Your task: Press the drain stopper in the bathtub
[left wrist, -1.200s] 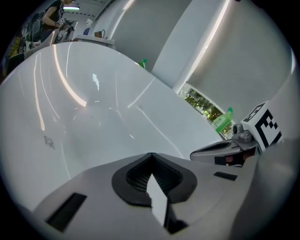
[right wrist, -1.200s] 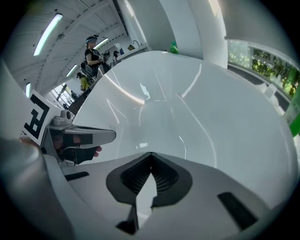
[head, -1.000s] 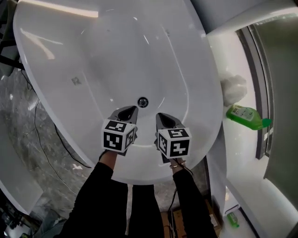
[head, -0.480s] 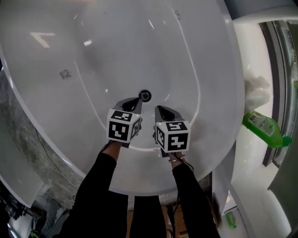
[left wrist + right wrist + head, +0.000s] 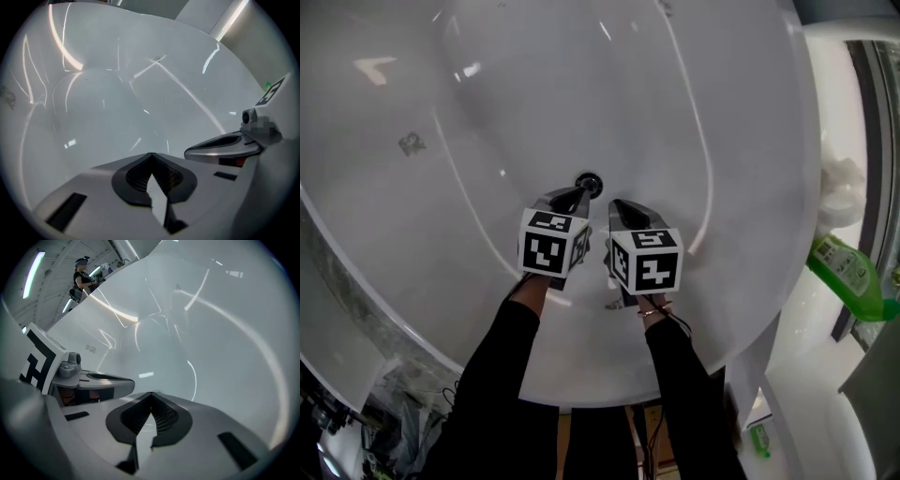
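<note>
The left gripper [image 5: 578, 195] has its jaws together on nothing, as its own view [image 5: 151, 154] shows: the tips meet, and only white tub [image 5: 117, 108] lies beyond them. From the head view those tips sit just short of the stopper [image 5: 588, 183], almost at its rim. I cannot tell whether they touch it. The stopper lies just ahead of this gripper and slightly to its right. To the right, close alongside and level with it, the right gripper [image 5: 617, 206] is likewise closed and empty [image 5: 152, 393], with its tips a little further back from the stopper.

By my reading the approach is done and the press itself is left. The left gripper is the nearer one for a short push forward and down onto the stopper. Nothing shows whether the stopper is up or down.

The tub [image 5: 487, 112] is glossy, white and dry-looking, and it curves up on every side of both tools. Behind and left of the left gripper, past the rim, is grey marbled floor [image 5: 370, 323]. Well to the right of the right gripper a white ledge [image 5: 820, 366] carries a pale bundle [image 5: 844, 192] and a green bottle [image 5: 848, 272] on its side.
</note>
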`<state>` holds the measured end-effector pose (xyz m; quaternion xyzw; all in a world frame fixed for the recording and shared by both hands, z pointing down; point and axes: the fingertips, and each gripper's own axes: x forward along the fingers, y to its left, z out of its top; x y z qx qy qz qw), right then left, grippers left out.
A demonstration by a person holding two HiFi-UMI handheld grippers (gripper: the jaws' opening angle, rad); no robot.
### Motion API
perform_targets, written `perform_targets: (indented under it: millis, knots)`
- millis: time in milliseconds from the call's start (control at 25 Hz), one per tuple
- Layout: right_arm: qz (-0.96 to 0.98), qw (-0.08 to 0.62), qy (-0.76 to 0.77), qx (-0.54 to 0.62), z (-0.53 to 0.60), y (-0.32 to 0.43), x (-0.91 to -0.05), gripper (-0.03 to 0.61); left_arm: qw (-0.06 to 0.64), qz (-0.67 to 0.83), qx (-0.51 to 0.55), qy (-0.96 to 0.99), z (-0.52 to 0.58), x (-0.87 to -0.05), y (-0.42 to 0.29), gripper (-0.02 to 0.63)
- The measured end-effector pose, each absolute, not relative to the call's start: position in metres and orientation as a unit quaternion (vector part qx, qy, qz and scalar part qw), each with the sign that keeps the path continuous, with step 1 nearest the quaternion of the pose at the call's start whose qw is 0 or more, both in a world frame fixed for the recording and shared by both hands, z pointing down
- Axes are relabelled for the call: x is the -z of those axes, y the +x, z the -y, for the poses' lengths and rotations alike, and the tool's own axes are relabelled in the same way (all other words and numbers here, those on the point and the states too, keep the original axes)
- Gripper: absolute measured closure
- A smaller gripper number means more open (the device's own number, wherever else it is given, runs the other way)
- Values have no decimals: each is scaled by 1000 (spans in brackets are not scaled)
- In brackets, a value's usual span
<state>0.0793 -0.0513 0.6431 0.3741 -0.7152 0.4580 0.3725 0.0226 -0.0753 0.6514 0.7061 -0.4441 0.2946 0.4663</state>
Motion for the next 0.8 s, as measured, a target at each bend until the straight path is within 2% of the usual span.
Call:
perform_targets:
  millis: [800]
  knots:
    - [705, 378, 362, -479, 49, 77, -697, 577, 501, 450, -314, 669, 69, -730, 18, 606]
